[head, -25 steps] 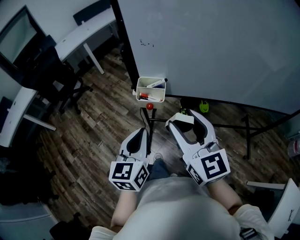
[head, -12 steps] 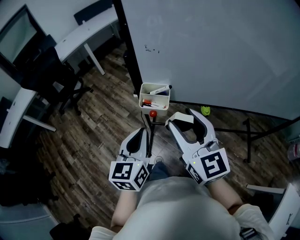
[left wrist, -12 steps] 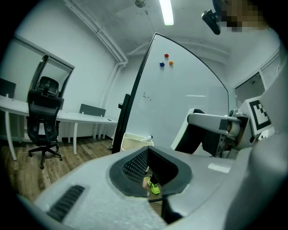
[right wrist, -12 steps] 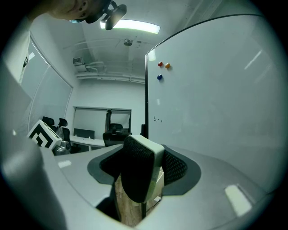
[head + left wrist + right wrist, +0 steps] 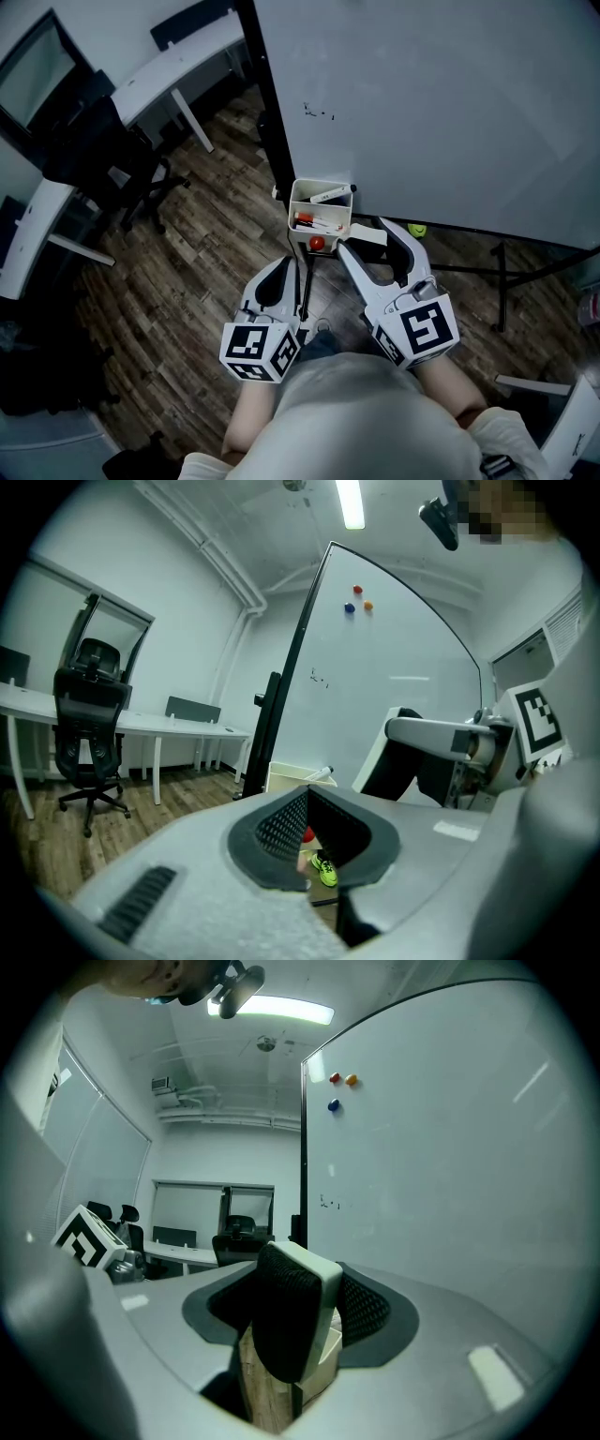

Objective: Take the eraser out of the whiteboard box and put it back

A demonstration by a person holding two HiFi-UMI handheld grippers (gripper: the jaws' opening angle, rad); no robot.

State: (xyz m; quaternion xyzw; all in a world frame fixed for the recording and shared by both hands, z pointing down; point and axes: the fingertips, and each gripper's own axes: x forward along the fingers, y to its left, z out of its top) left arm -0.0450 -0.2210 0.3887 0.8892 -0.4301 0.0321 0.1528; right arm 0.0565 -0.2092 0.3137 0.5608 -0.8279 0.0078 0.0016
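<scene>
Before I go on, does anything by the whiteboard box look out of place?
Nothing spilled or damaged. A marker lies slanted in the whiteboard box, one end over the rim. The eraser is out, held in the right gripper.

Head view steeply down, both gripper views near level, all sharing whiteboard (image 5: 422, 112), head and left sharing box (image 5: 293, 201).

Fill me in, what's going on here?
A person holds a tool in each hand before the whiteboard. The right tool grips the eraser, out of the box and close to it. The left tool is shut and empty. The eraser is not back in the box yet.
</scene>
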